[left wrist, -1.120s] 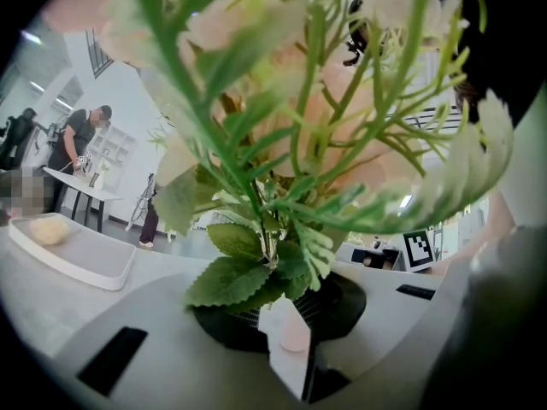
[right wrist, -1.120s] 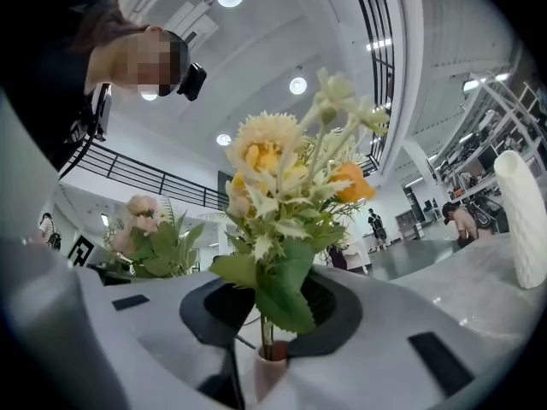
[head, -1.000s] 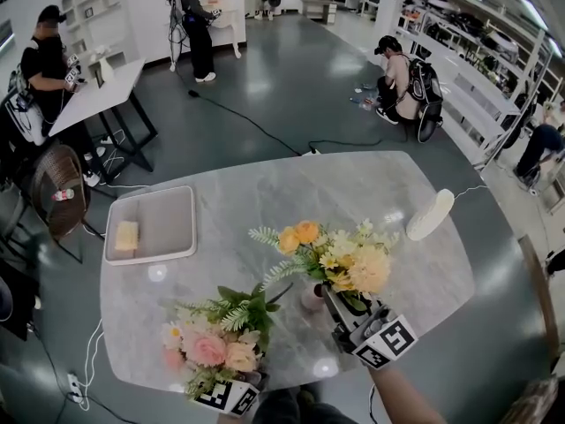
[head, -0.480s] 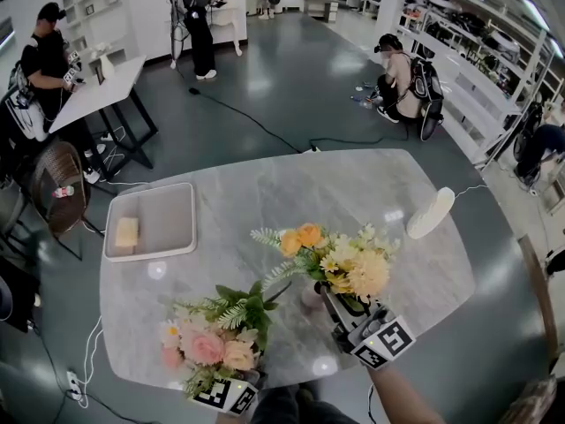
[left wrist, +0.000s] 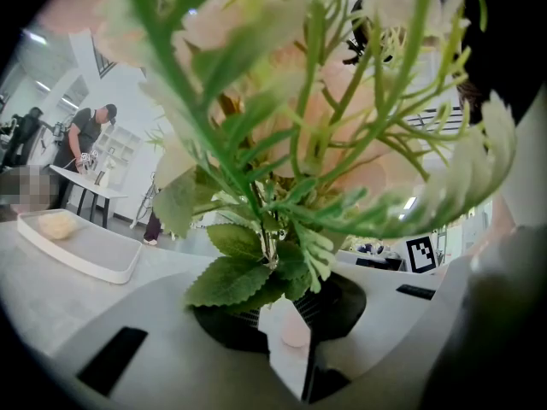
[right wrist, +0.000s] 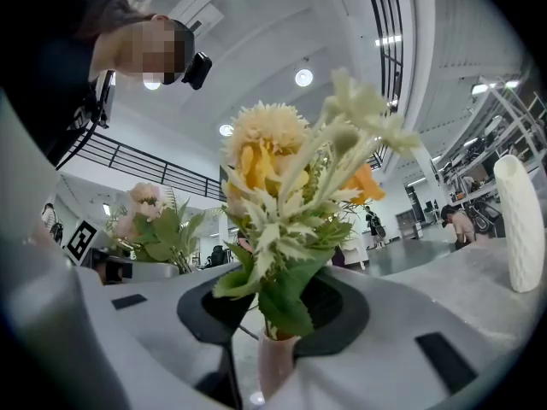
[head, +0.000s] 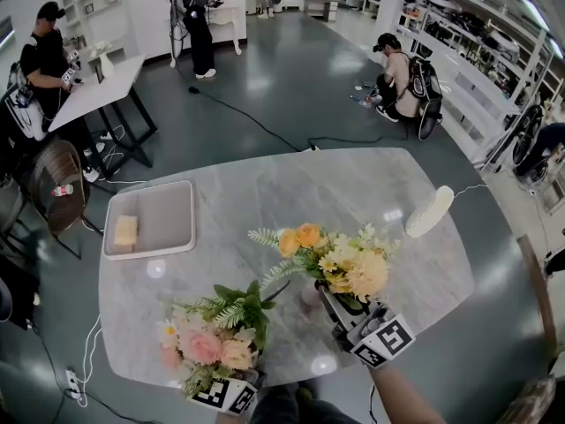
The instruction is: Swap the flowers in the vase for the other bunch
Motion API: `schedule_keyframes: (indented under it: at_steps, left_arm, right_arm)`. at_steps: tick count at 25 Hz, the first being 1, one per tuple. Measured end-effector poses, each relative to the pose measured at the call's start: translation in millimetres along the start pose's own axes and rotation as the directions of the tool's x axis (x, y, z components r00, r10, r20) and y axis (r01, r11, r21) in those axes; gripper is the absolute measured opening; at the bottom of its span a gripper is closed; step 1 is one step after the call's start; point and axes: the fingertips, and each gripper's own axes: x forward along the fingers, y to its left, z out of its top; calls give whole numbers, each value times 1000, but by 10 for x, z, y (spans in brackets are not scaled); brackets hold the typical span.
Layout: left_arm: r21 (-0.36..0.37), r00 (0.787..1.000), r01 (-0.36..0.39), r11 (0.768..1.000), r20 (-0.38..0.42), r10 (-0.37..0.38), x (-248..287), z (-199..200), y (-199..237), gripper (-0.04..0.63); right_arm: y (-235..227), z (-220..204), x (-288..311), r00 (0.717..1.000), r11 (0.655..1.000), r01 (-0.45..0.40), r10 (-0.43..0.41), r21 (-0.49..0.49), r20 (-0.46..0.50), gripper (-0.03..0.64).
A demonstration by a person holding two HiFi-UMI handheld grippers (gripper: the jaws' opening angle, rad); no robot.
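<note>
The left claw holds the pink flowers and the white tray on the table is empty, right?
No, the tray is not empty: a yellow block lies in it, as the head view shows. The left claw does hold the pink flowers.

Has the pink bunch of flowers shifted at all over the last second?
No. In the head view the pink bunch sits just as far below and to the right of the white tray as before.

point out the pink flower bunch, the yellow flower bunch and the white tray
pink and cream flower bunch (head: 203, 346), head view, pink bloom
yellow and orange flower bunch (head: 369, 272), head view, large yellow bloom
white rectangular tray (head: 165, 219), head view, bare floor
</note>
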Motion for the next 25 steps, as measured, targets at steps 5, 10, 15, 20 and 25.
schedule_keyframes:
  at_steps: [5, 10, 15, 20, 25]
  left_arm:
    - [-5, 1000, 4, 1000, 4, -4, -51, -28, 2, 64]
    - [-10, 1000, 3, 1000, 9, -2, -62, -9, 14, 64]
    - [-13, 1000, -1, 1000, 12, 1, -73, 0, 38, 64]
    - [-16, 1000, 3, 1000, 17, -2, -84, -5, 29, 64]
    - [-17, 1000, 7, 1000, 15, -7, -74, 5, 14, 64]
  right_arm:
    - [32, -47, -8, 1000, 1000, 4, -5, -22, -15, 152]
    - [47, -59, 17, 999, 999, 9, -11, -42, -32, 189]
    - [21, -114, 4, 998, 999, 28, -30, -40, -46, 236]
    - [-3, -148, -32, 997, 998, 46, -48, -44, -54, 247]
    - [-32, -140, -64, 996, 997, 57, -60, -44, -62, 252]
